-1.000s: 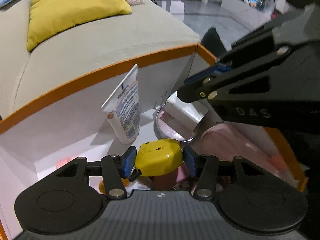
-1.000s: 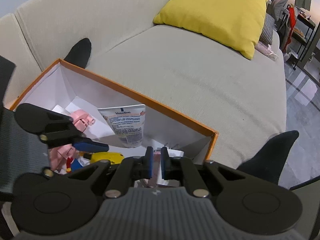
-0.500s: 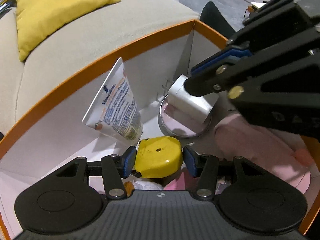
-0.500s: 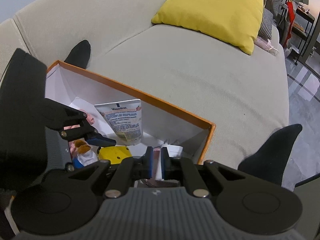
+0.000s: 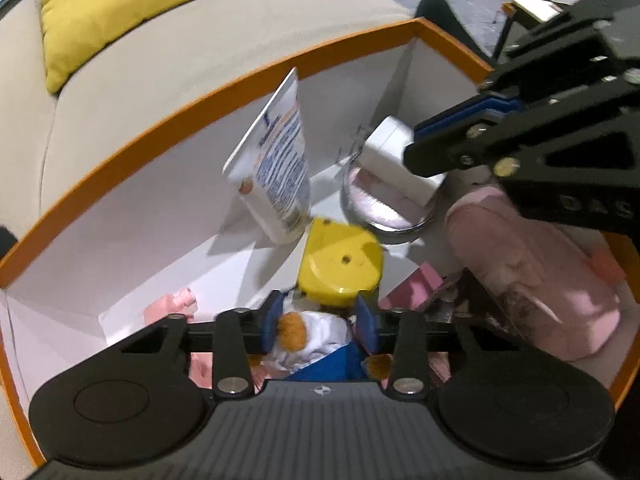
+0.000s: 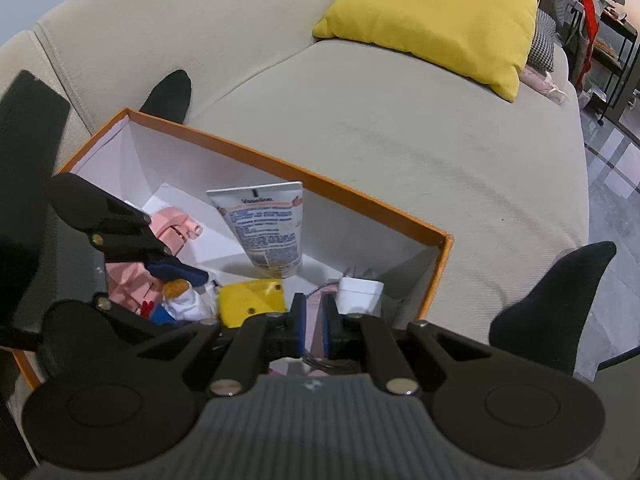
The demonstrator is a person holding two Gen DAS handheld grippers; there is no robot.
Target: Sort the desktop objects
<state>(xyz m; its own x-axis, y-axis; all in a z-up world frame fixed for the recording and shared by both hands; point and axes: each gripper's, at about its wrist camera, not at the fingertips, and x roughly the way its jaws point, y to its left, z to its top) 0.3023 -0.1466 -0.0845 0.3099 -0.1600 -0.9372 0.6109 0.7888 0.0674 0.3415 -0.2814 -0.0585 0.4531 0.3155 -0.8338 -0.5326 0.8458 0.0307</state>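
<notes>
An orange-rimmed white box (image 6: 360, 194) on the beige sofa (image 6: 400, 120) holds a leaning lotion tube (image 5: 276, 172). Left gripper (image 5: 320, 322): jaws just narrowed, part-open, pressing nothing; the yellow tape measure (image 5: 340, 264) lies beyond them. Right gripper (image 6: 314, 318): jaws nearly together, beside the white charger (image 6: 358, 290).

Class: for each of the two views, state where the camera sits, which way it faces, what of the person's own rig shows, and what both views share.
Left wrist: on the left gripper, facing steeply down into the box; its own fingers, which have just been closing, flank a toy; the right gripper enters from the right.
Right wrist: on the right gripper, facing down across the box toward the sofa; its own shut fingers show, and the left gripper at left.
Shared: box, tube, yellow case, charger.
</notes>
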